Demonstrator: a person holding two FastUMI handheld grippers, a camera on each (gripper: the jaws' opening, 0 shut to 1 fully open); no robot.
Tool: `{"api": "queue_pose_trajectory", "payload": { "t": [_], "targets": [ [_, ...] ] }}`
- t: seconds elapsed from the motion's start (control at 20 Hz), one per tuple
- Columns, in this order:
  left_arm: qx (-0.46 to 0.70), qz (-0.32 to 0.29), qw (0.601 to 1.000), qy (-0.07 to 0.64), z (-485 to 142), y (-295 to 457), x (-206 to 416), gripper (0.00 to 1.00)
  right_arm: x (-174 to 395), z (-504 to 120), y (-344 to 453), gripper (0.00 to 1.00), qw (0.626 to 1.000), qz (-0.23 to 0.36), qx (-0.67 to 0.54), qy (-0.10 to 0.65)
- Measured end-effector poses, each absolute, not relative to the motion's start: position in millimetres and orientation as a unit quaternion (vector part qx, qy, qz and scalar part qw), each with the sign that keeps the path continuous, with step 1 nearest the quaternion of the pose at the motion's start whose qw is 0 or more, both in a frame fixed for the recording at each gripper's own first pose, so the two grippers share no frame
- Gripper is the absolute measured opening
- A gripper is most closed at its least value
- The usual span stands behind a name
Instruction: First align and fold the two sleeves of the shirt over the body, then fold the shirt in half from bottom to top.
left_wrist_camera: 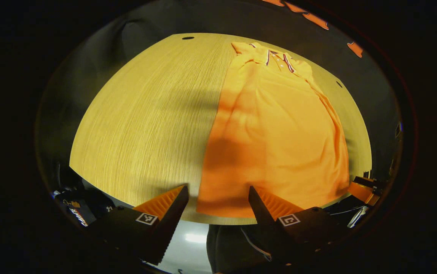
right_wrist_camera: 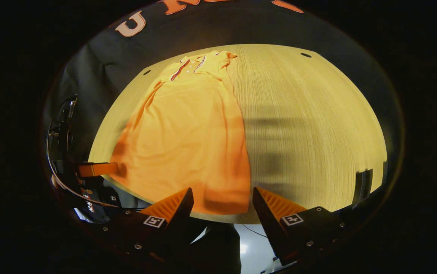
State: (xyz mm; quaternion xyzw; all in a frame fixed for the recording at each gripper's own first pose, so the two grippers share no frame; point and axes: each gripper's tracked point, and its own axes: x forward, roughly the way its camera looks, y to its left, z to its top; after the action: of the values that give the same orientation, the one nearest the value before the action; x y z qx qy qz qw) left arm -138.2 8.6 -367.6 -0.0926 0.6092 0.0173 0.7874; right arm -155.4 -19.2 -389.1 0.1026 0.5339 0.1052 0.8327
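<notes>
Sleeves look already folded in: the shirt [left_wrist_camera: 279, 133] lies flat on the table [left_wrist_camera: 146, 125] as a long narrow panel, collar [left_wrist_camera: 277, 57] at about one o'clock in the left gripper view and hem toward six, near the table's front edge. In the right gripper view the same shirt [right_wrist_camera: 188, 140] stretches from eleven o'clock down to six. I judge the first stage done and the bottom-to-top fold not yet begun, since the hem lies flat and unlifted. My left tongs [left_wrist_camera: 218, 199] are spread wide, holding nothing, poised just short of the hem's left corner. My right tongs [right_wrist_camera: 223, 201] are likewise spread and empty, facing the hem's right corner. What remains, by my reading, is pinching both corners and carrying them up to the collar.
</notes>
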Motion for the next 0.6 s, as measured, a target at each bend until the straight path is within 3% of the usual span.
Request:
{"api": "queue_pose_trajectory", "payload": {
  "t": [0.4, 0.55, 0.6],
  "targets": [
    [-0.037, 0.013, 0.776, 0.630, -376, 5, -129, 0.95, -158, -412, -18, 0.95, 0.814, 0.080, 0.084, 0.569],
    [-0.033, 0.010, 0.773, 0.634, -375, 4, -126, 0.95, -152, -418, -21, 0.93, 0.812, 0.064, 0.064, 0.577],
    [-0.030, 0.005, 0.772, 0.635, -377, 3, -126, 0.94, -155, -419, -20, 0.87, 0.808, 0.071, 0.035, 0.584]
  ]
}}
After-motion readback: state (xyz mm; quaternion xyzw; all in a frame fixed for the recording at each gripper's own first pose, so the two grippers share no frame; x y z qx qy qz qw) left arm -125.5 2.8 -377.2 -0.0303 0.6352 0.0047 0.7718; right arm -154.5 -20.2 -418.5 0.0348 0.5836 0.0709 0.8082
